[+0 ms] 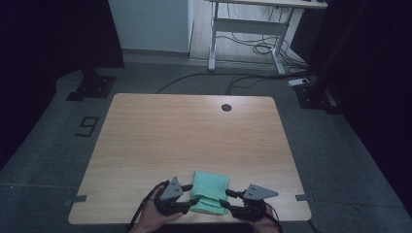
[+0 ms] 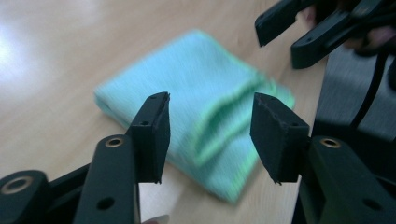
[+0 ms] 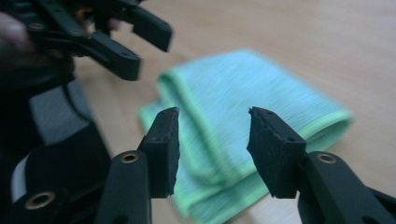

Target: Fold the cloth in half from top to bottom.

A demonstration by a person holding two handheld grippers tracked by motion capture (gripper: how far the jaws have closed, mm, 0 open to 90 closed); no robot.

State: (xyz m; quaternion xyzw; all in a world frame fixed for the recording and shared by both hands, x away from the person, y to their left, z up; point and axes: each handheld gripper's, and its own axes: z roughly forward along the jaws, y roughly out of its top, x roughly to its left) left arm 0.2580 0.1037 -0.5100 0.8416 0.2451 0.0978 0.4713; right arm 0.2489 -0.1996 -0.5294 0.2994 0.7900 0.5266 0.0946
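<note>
A folded mint-green cloth lies on the wooden table, close to its front edge. My left gripper stands at the cloth's left side with its jaws apart and nothing pressed between them. At the cloth's right side my right gripper is open as well. In the left gripper view the cloth lies flat beyond the open left gripper, and the right gripper shows at the top right. In the right gripper view the cloth lies under the open right gripper, with the left gripper at the top left.
A round cable hole sits near the table's far edge. Bare wood stretches between the cloth and that edge. Beyond the table are a white desk frame, floor cables and two dark stand bases.
</note>
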